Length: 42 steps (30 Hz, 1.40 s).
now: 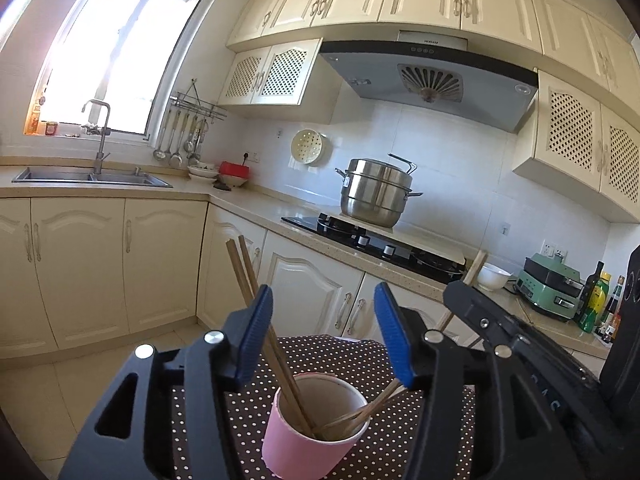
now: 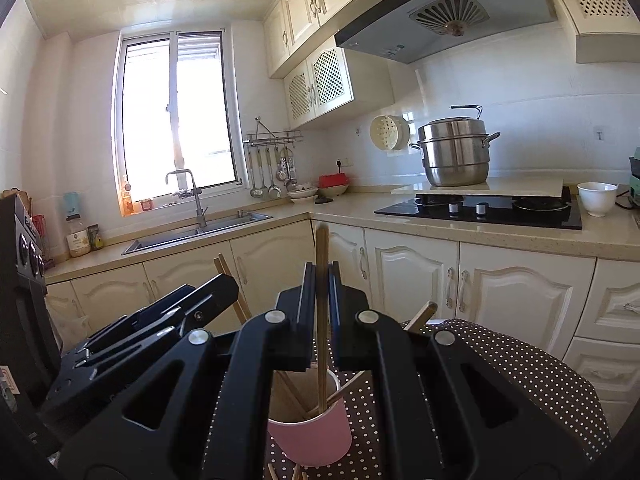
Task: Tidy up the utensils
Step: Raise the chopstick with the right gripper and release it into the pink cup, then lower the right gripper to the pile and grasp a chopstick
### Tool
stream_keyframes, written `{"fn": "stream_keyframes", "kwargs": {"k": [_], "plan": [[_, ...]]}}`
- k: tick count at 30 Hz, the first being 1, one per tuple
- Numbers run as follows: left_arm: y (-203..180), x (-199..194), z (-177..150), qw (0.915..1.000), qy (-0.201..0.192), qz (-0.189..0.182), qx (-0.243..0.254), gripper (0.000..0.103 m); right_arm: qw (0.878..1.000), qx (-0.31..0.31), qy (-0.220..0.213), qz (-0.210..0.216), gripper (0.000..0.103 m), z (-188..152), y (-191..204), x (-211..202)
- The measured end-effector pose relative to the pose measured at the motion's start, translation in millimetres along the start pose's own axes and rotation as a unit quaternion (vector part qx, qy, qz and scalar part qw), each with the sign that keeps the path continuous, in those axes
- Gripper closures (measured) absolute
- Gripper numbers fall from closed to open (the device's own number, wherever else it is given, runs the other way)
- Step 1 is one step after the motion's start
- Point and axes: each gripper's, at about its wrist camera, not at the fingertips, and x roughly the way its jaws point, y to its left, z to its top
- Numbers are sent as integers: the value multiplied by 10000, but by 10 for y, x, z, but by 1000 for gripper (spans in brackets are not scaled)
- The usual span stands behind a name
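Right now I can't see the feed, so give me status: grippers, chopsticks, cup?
Left gripper open, nothing gripped. Right gripper shut on upright chopstick, tip in pink cup. Other chopsticks lean inside. Nothing blocking.

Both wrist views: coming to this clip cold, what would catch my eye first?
The pink cup in the near centre, on a polka-dot cloth, with wooden chopsticks leaning out of it. In the right wrist view the right gripper is shut on one chopstick standing upright in the cup, while the left gripper hangs open above it. Behind, a steel steamer pot sits by the stove.
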Motion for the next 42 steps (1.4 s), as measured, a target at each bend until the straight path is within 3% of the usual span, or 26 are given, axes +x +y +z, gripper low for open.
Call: {"fn": "stream_keyframes", "kwargs": {"k": [16, 18, 21, 23, 26, 30, 34, 38, 42], "plan": [[-76, -575, 140, 9994, -21, 292, 165, 36, 9999, -38, -82, -141, 94, 72, 100, -448], [-109, -676, 130, 9990, -22, 371, 243, 35, 9998, -41, -123, -152, 88, 92, 113, -531], [-165, -802, 116, 9982, -39, 472, 364, 32, 9996, -60, -218, -175, 71, 115, 139, -667], [-200, -898, 105, 9976, -32, 533, 451, 31, 9994, -97, -257, -200, 53, 121, 152, -752], [-251, -1021, 88, 9967, 22, 587, 555, 28, 9992, -138, -293, -243, 53, 111, 152, -874], [-240, -1055, 22, 9959, 521, 512, 541, 28, 9987, -271, -163, -392, 50, 7, 135, -1012], [-155, -922, -174, 9880, 1457, 382, 342, 28, 9979, -369, 206, -481, 48, -168, 82, -1035], [-68, -732, -473, 9698, 2392, 432, 182, 28, 9945, -466, 780, -529, 46, -399, -3, -964], [12, -521, -814, 9455, 3240, 186, -251, 28, 9867, -486, 1450, -557, 46, -668, -138, -872]]}}
